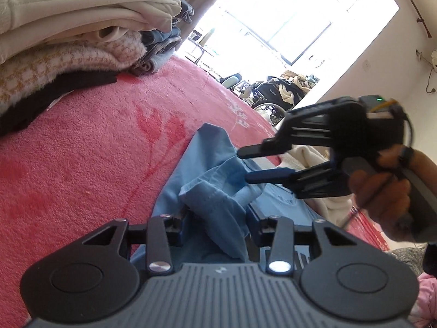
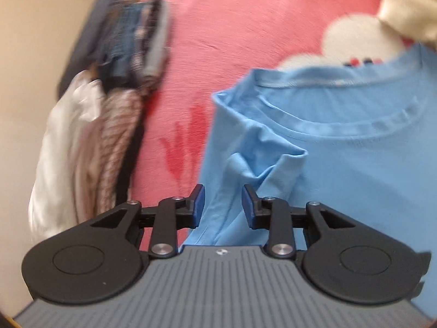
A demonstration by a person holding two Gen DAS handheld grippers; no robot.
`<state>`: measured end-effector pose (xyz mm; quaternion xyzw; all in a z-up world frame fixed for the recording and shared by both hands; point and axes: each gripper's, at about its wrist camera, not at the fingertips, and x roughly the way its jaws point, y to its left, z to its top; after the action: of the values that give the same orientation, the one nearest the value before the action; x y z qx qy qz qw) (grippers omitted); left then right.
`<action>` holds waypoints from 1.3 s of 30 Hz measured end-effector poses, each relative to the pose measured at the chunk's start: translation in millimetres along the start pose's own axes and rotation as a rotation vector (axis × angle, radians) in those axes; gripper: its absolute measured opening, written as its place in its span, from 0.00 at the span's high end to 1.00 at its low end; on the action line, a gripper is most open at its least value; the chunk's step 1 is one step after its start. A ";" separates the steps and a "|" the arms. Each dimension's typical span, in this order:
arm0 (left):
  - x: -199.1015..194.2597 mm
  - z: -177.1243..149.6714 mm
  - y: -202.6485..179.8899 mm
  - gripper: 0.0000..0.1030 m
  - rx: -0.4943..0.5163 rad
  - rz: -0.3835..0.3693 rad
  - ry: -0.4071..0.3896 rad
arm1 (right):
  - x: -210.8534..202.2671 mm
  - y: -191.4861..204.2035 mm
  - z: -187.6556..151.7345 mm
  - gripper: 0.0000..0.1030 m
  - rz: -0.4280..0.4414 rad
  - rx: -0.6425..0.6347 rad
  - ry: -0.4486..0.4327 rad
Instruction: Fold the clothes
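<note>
Left wrist view shows your left hand-held gripper clenched on a bunched fold of the light blue cotton T-shirt lying on the pink fleece bed cover, while your right hand-held gripper hangs released over it.

Each black gripper has blue pads, silver screws and a ribbed grey body.

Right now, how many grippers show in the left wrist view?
2: the left gripper at the bottom edge, around a bunch of the blue T-shirt; the right gripper at right, tips by the shirt.
</note>
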<state>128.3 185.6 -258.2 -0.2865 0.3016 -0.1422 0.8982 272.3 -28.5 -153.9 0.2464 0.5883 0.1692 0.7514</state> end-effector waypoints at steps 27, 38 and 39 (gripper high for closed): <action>-57.4 32.2 -19.8 0.93 0.189 0.065 -0.298 | 8.8 51.8 32.3 0.96 0.140 -0.023 -0.041; -81.1 54.1 12.3 0.94 0.233 0.277 -0.428 | 42.9 132.8 54.0 0.96 0.491 -0.092 -0.110; -78.1 53.7 12.2 0.94 0.247 0.278 -0.416 | 46.7 132.8 54.1 0.96 0.500 -0.083 -0.110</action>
<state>102.0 251.8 -194.5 -0.1538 0.1275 0.0084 0.9798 341.2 96.7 -105.7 0.3619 0.4598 0.3601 0.7266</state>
